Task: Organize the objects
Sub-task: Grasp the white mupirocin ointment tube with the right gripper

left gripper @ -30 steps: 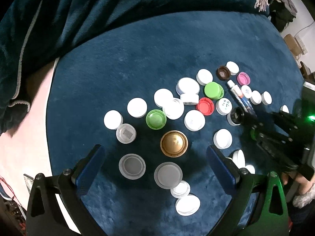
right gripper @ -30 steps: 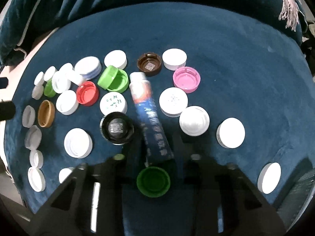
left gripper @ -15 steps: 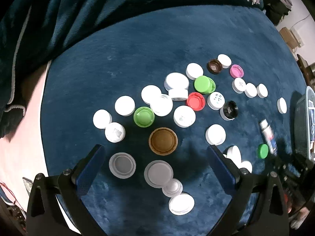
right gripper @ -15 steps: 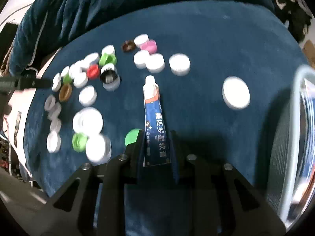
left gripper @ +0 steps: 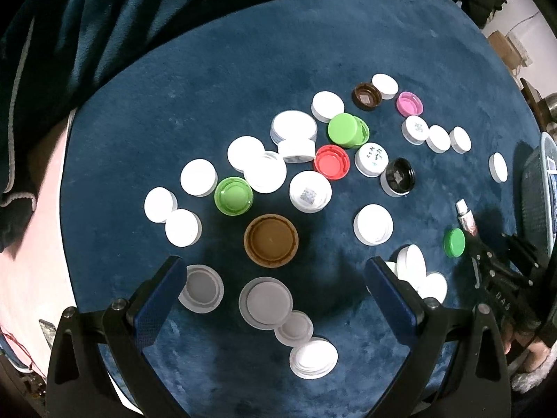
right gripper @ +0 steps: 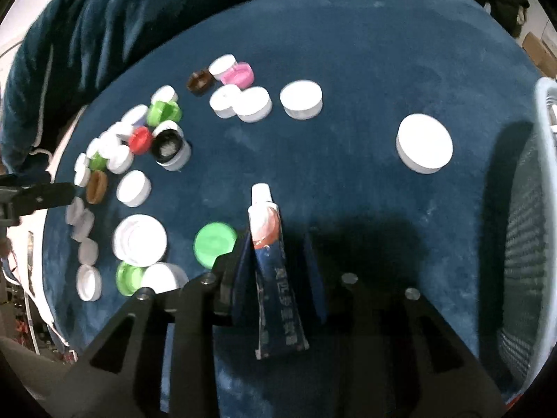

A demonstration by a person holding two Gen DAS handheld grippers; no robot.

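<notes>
My right gripper points down at the blue cloth with a blue and white tube between its jaws, white cap forward. The jaws are opening: the tube leans on the left finger and a gap shows at the right finger. In the left wrist view the tube pokes out of the right gripper at the far right. My left gripper hangs open over the caps, nothing held, just behind a brown cap. Several white, green, red, pink and black caps lie scattered.
A light mesh basket stands at the right, its rim beside the right gripper; it also shows in the left wrist view. A green cap lies left of the tube and a lone white cap ahead. A dark blanket is bunched behind.
The right gripper lifted the tube out from among the caps and carried it right, toward the basket; its jaws have parted slightly. The left gripper drifted slightly over the caps.
</notes>
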